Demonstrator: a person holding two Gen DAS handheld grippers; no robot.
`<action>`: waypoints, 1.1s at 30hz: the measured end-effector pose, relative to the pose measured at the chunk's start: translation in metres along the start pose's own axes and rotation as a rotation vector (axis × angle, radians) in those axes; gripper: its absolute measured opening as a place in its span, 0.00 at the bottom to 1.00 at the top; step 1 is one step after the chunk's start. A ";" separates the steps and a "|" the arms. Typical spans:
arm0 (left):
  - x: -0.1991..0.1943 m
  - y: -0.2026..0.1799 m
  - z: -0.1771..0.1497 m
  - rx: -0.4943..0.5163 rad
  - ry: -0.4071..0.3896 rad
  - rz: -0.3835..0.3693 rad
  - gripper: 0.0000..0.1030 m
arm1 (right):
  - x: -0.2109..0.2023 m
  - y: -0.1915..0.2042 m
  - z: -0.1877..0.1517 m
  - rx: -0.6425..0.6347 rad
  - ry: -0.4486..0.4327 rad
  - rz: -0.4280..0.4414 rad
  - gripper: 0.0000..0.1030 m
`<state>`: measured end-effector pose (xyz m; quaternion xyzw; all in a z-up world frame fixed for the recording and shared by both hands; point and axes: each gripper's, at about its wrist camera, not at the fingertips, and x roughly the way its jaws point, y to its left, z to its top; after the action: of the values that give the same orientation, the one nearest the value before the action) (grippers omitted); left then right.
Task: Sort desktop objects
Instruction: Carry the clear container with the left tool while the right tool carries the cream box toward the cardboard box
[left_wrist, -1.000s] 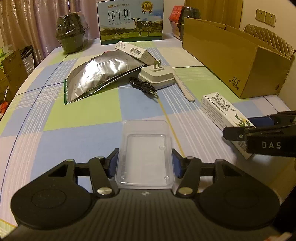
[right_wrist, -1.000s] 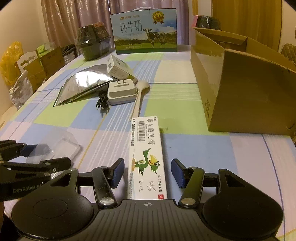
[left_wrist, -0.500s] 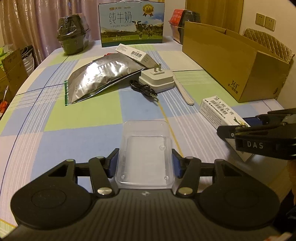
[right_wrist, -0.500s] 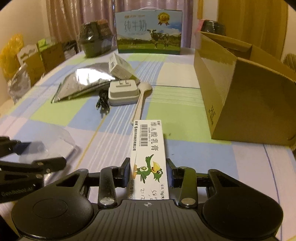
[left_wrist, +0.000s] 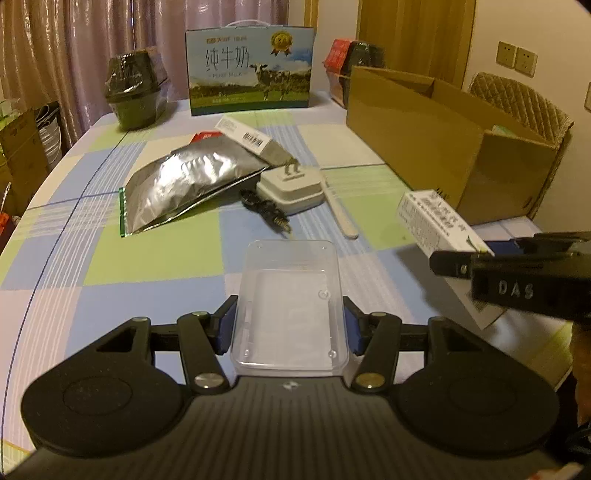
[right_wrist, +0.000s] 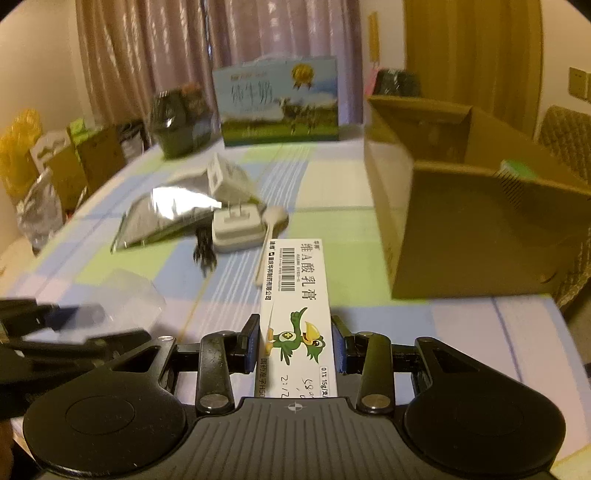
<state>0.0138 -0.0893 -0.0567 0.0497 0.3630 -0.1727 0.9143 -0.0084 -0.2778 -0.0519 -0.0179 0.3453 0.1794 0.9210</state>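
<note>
Left gripper (left_wrist: 289, 328) clamps clear tray (left_wrist: 290, 306); right gripper (right_wrist: 295, 347) clamps ointment box (right_wrist: 295, 310), both angled down.

Your room is dim and warm, everything tinted yellow-orange by indoor light from overhead. Your left view is fairly sharp: the foil pouch (left_wrist: 188, 184) throws bright glare, and a soft shadow lies on the surface (left_wrist: 155, 254) beneath the white carton (left_wrist: 436, 221). Your right view smears with motion blur; the milk box (right_wrist: 277, 103) and cardboard box (right_wrist: 461, 221) lose their edges. Both views bend hard at the rims, corners going black.
</note>
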 end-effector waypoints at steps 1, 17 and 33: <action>-0.002 -0.002 0.002 0.000 -0.004 -0.003 0.50 | -0.005 -0.001 0.004 0.006 -0.013 -0.001 0.34; -0.032 -0.060 0.074 0.032 -0.131 -0.110 0.50 | -0.073 -0.058 0.084 0.055 -0.155 -0.085 0.34; 0.020 -0.156 0.172 0.116 -0.194 -0.259 0.50 | -0.062 -0.155 0.145 0.088 -0.190 -0.149 0.34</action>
<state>0.0833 -0.2781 0.0611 0.0385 0.2656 -0.3138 0.9108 0.0927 -0.4198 0.0846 0.0138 0.2616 0.0961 0.9603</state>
